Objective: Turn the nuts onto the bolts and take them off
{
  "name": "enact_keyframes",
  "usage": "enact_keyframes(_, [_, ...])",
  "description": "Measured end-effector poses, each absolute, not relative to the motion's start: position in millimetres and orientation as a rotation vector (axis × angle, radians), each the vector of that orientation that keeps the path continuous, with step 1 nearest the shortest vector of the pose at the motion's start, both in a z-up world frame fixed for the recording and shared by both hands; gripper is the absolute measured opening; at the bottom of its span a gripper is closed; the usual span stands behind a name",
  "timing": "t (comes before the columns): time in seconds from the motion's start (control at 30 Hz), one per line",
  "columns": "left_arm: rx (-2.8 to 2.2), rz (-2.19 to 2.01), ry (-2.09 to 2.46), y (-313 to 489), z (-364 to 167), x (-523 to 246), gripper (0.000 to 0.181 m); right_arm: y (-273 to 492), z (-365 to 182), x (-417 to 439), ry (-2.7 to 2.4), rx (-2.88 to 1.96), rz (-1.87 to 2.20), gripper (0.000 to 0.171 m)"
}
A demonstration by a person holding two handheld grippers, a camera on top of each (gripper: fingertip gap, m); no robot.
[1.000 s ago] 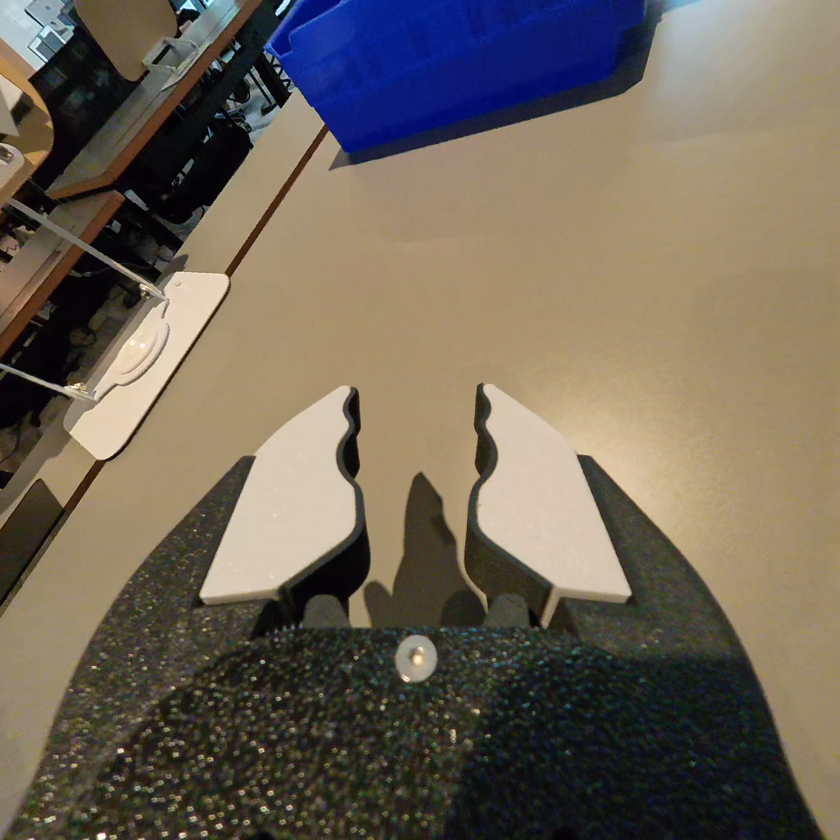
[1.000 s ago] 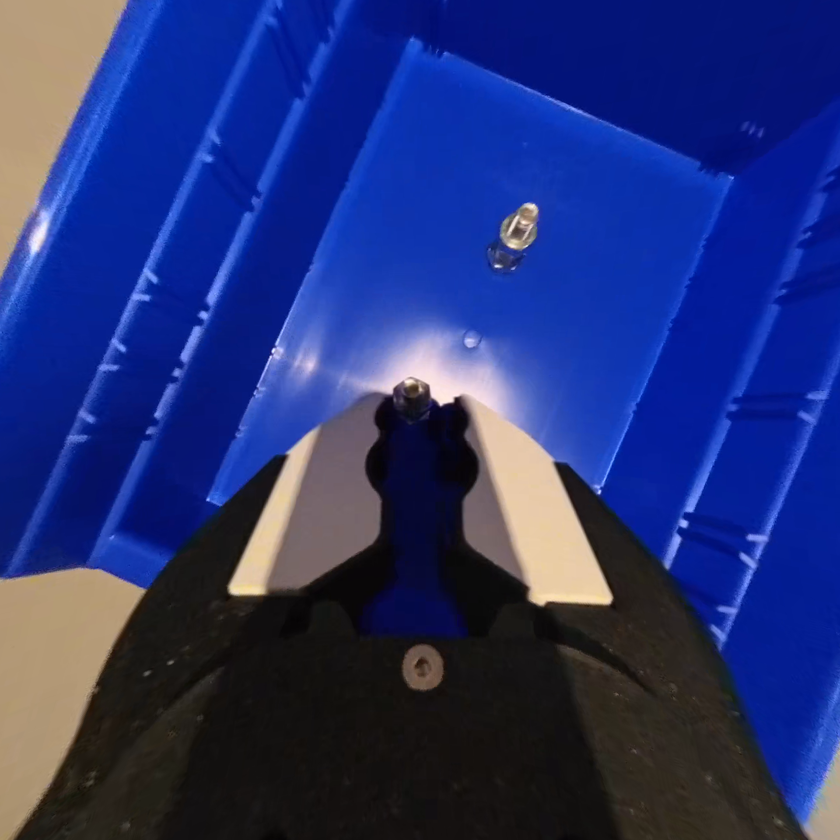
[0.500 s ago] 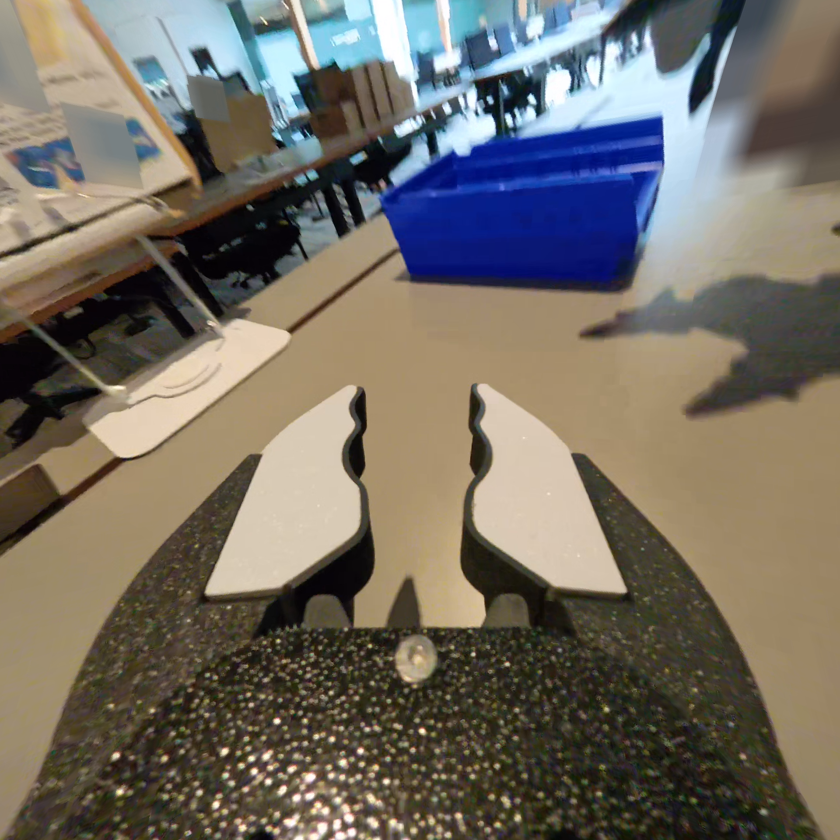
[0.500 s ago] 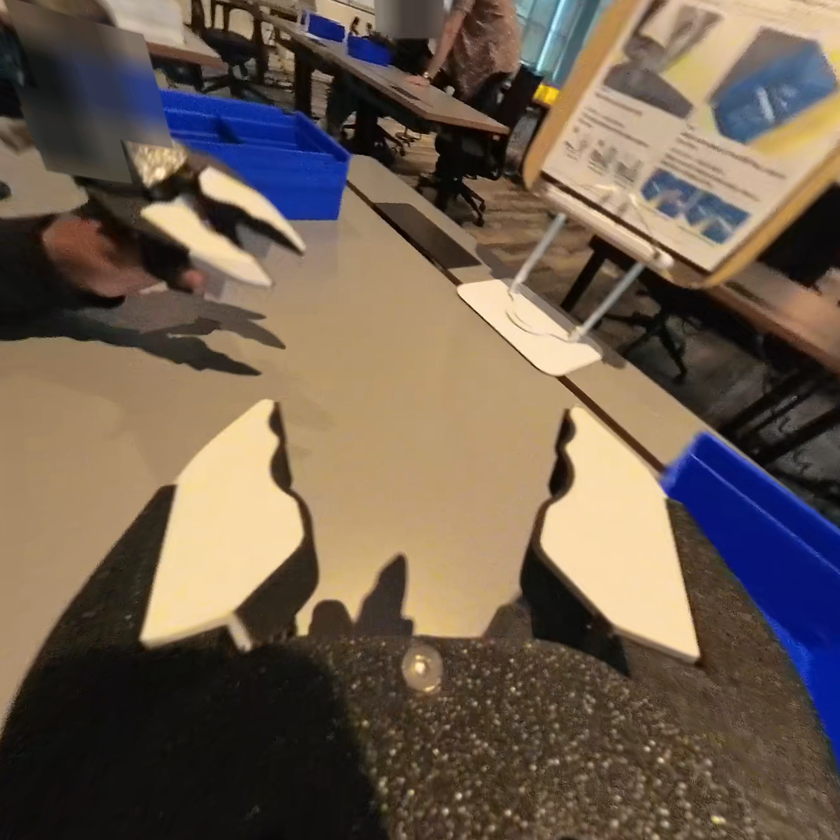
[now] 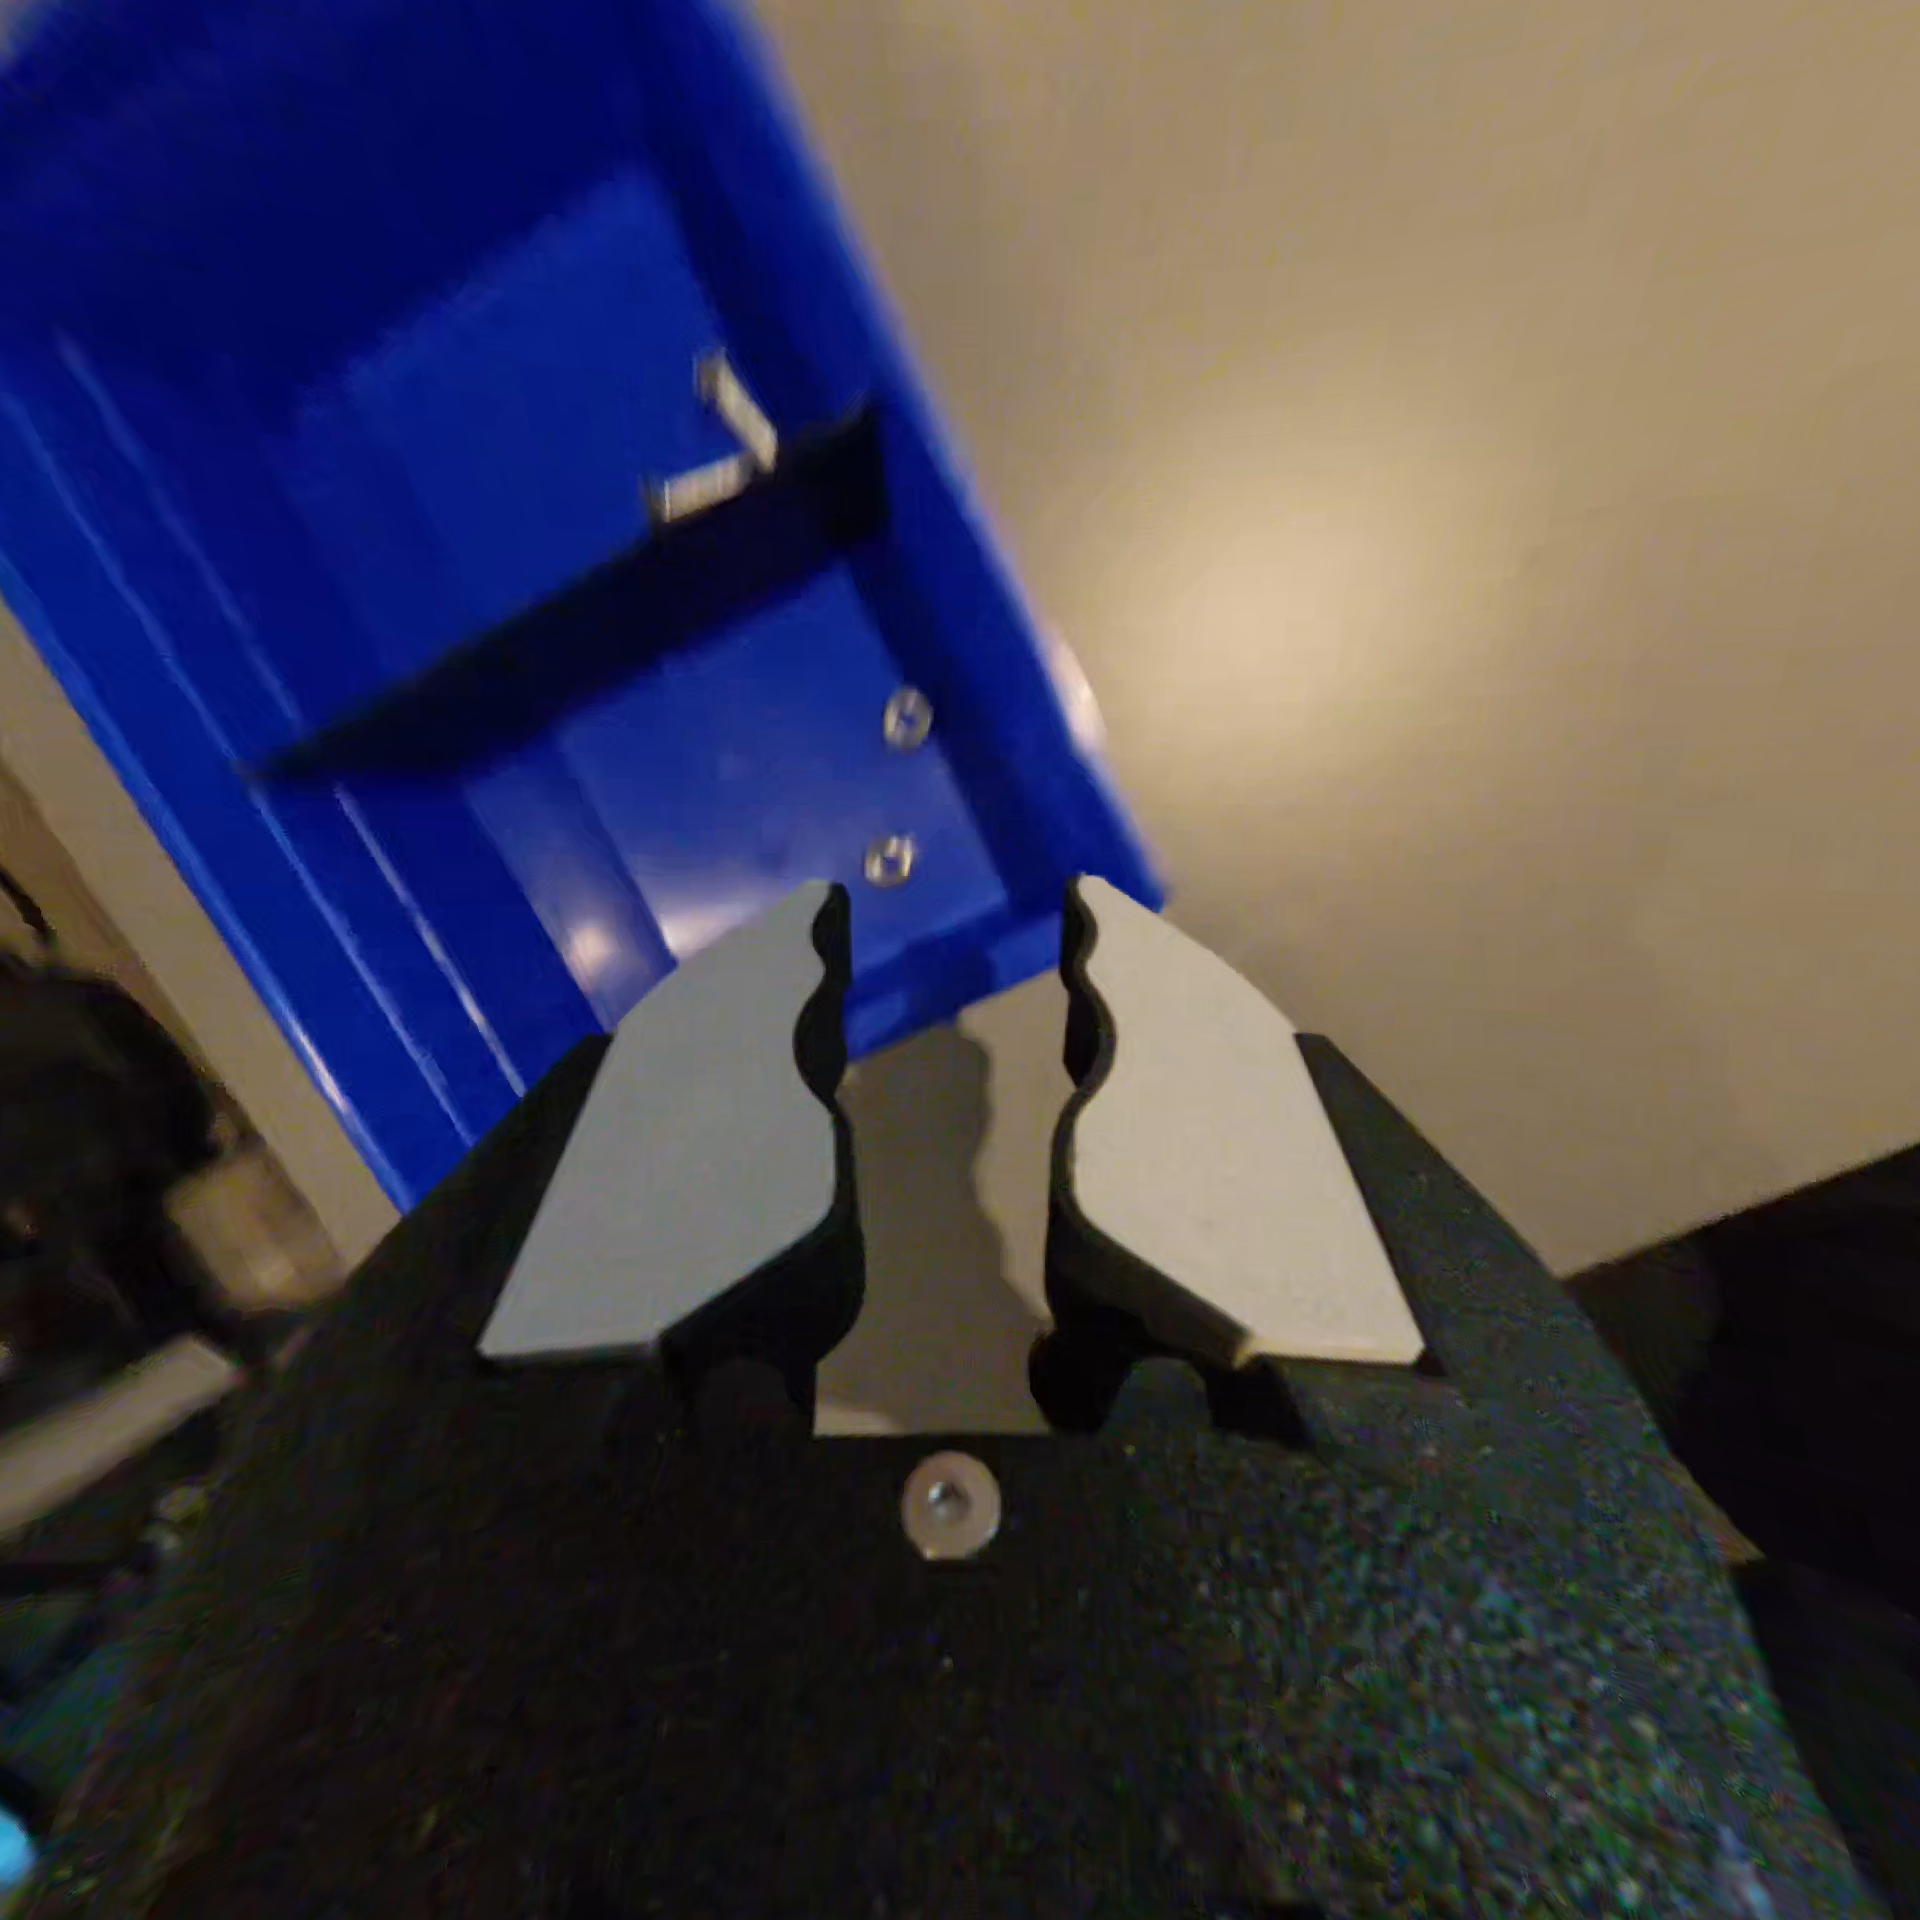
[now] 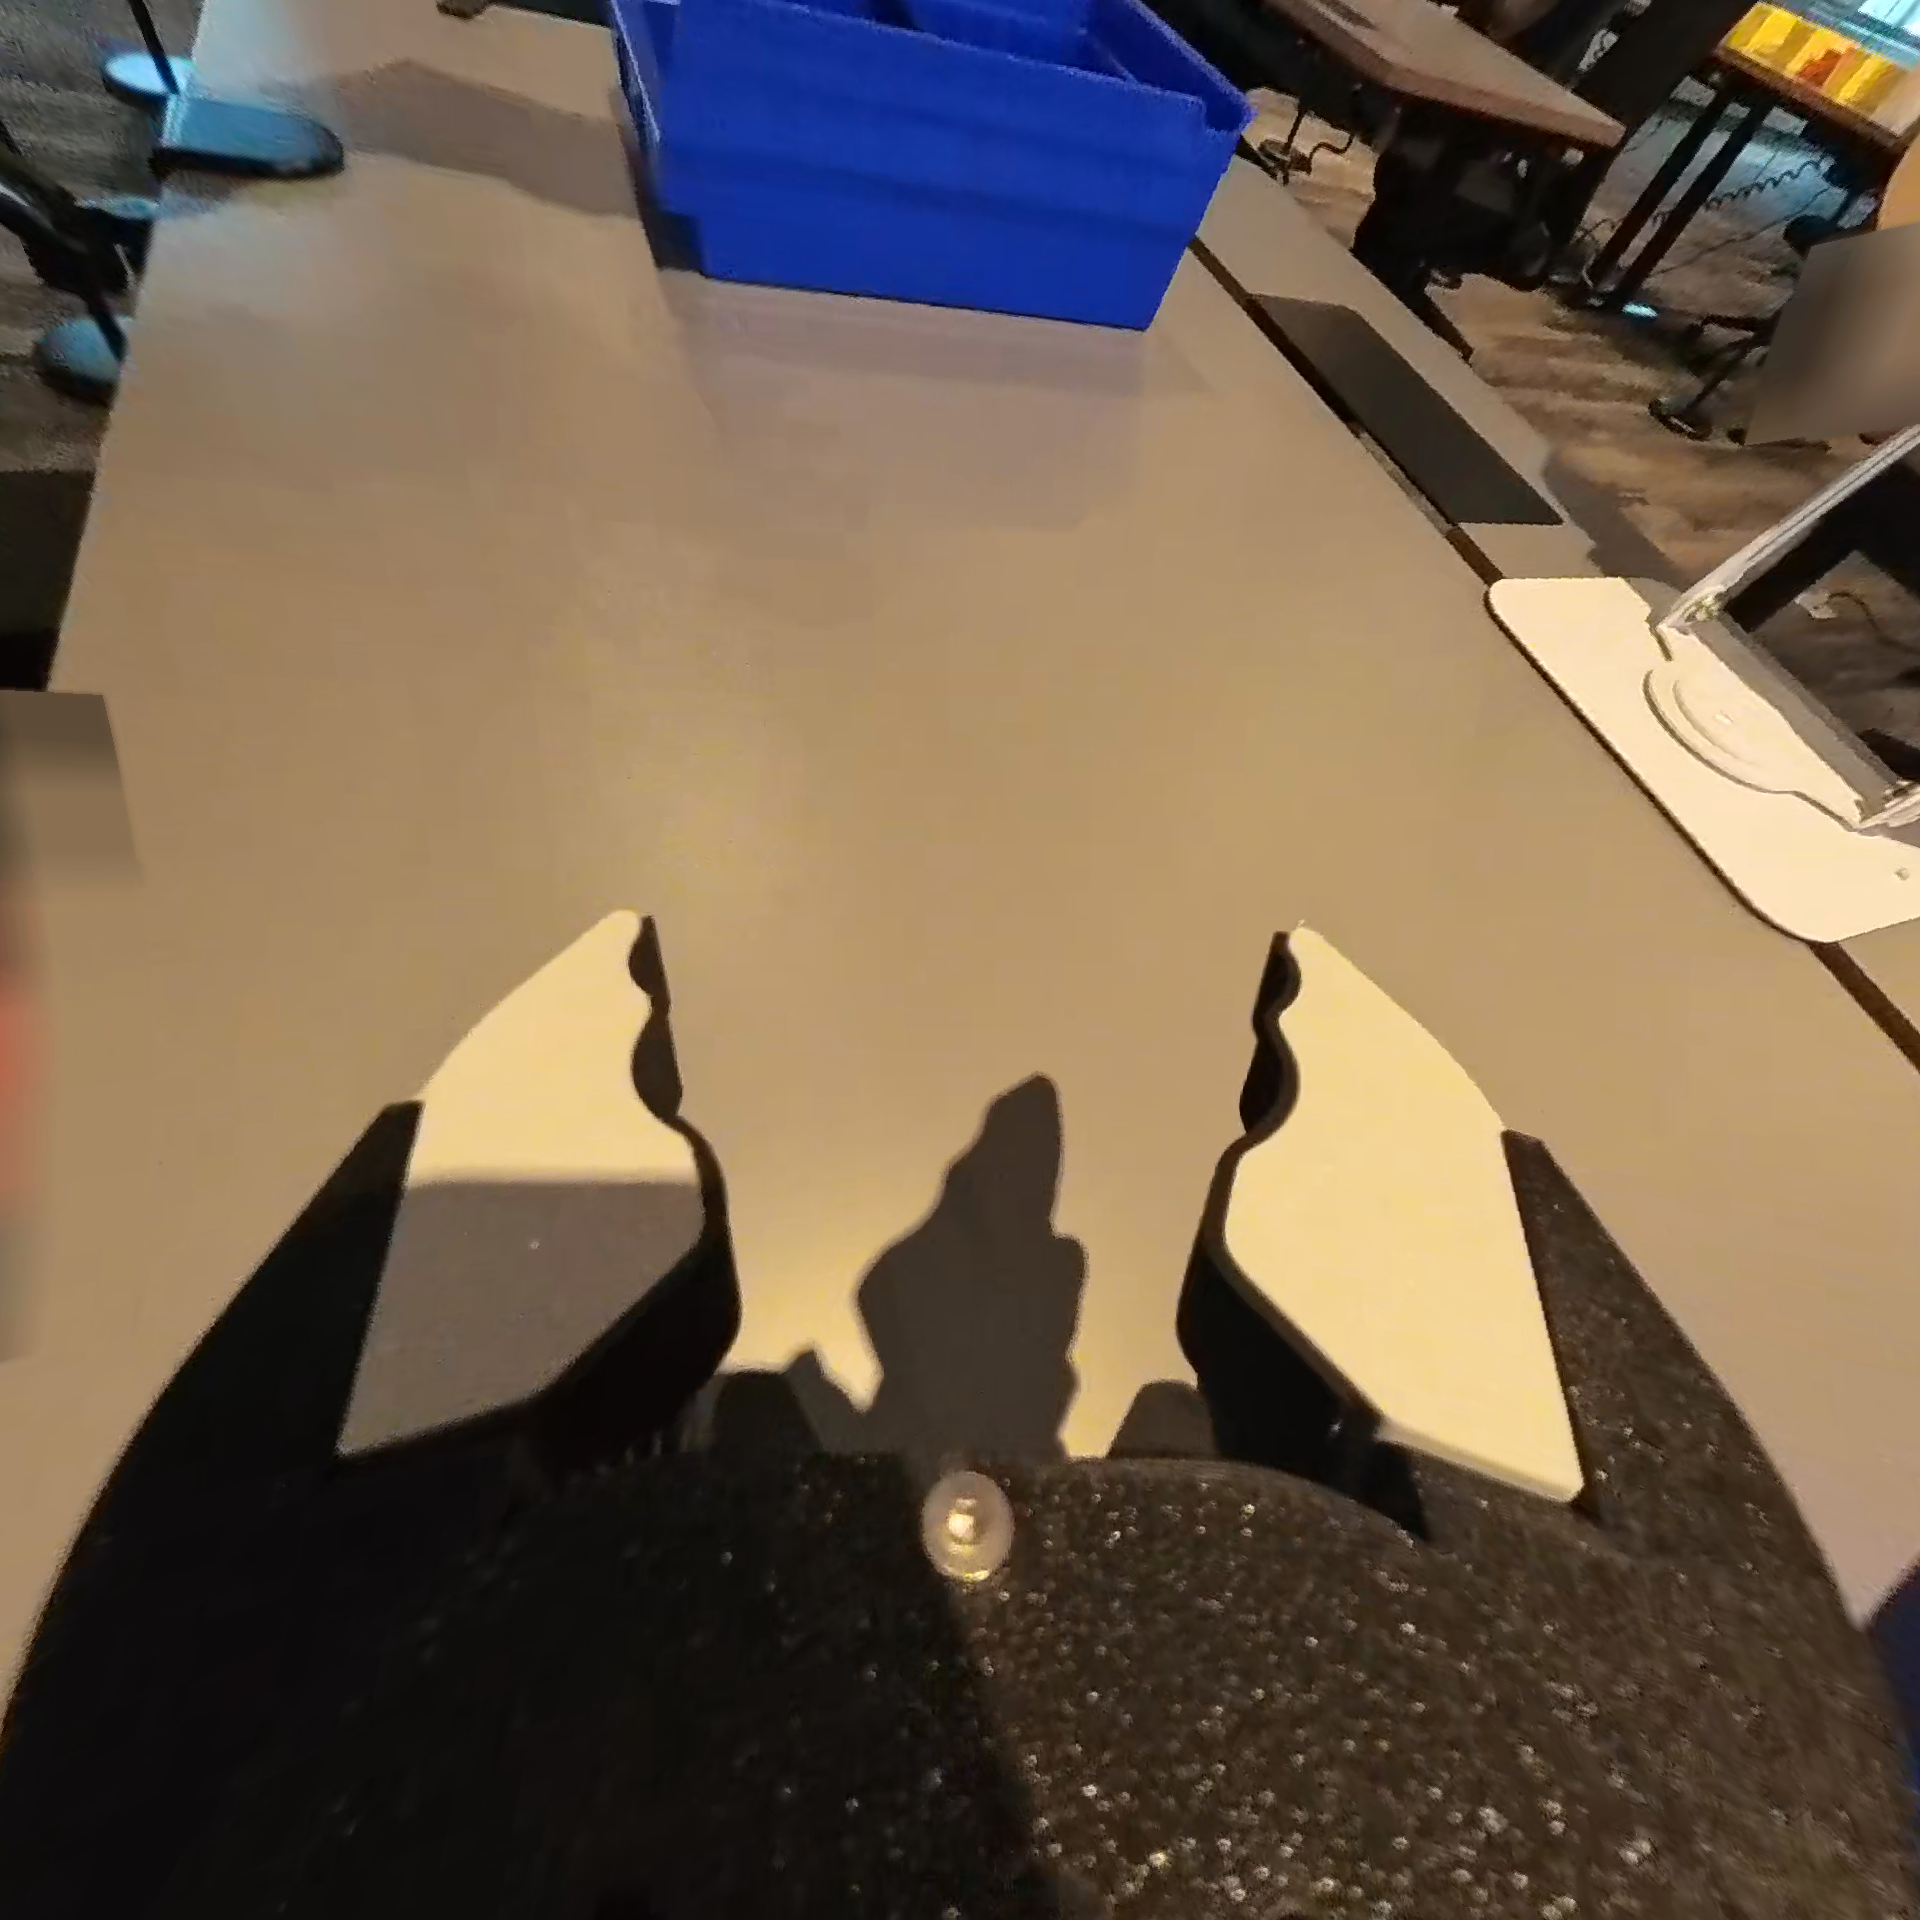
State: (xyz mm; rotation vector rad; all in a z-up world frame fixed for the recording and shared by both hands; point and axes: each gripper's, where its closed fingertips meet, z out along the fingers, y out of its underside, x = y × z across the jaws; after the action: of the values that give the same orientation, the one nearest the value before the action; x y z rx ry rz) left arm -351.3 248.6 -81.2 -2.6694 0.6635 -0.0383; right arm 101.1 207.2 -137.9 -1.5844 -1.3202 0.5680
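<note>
The left gripper [image 5: 951, 914] has swung over the blue bin [image 5: 343, 644], fingers apart and empty: bolts [image 5: 727, 436] upper centre, nuts [image 5: 894, 790] just ahead. The right gripper [image 6: 961, 935], wide open, now faces bare tabletop [image 6: 831, 582].

Glossy blue plastic bin [image 5: 312, 644]; shiny metal nuts [image 5: 891, 860]
</note>
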Motion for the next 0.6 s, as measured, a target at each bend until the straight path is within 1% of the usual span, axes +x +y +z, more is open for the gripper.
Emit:
enact_keyframes(0.13, [-2.893,-0.150,0.539,247.6,-139.5,-386.5,0.039,208.2,-140.9,103.4,-1.318,-1.600,0.587,0.104])
enact_keyframes(0.3, [-3.085,-0.132,0.580,257.7,-188.4,-388.7,0.045,206.8,-140.8,104.0,-1.319,-1.597,0.575,0.099])
enact_keyframes(0.43, [-3.182,-0.151,0.588,254.9,-209.1,-391.4,0.045,207.3,-141.6,107.4,-1.306,-1.601,0.580,0.097])
enact_keyframes(0.6, [-3.162,-0.220,0.609,256.6,-217.2,-384.1,0.045,210.6,-140.2,108.8,-1.291,-1.604,0.599,0.094])
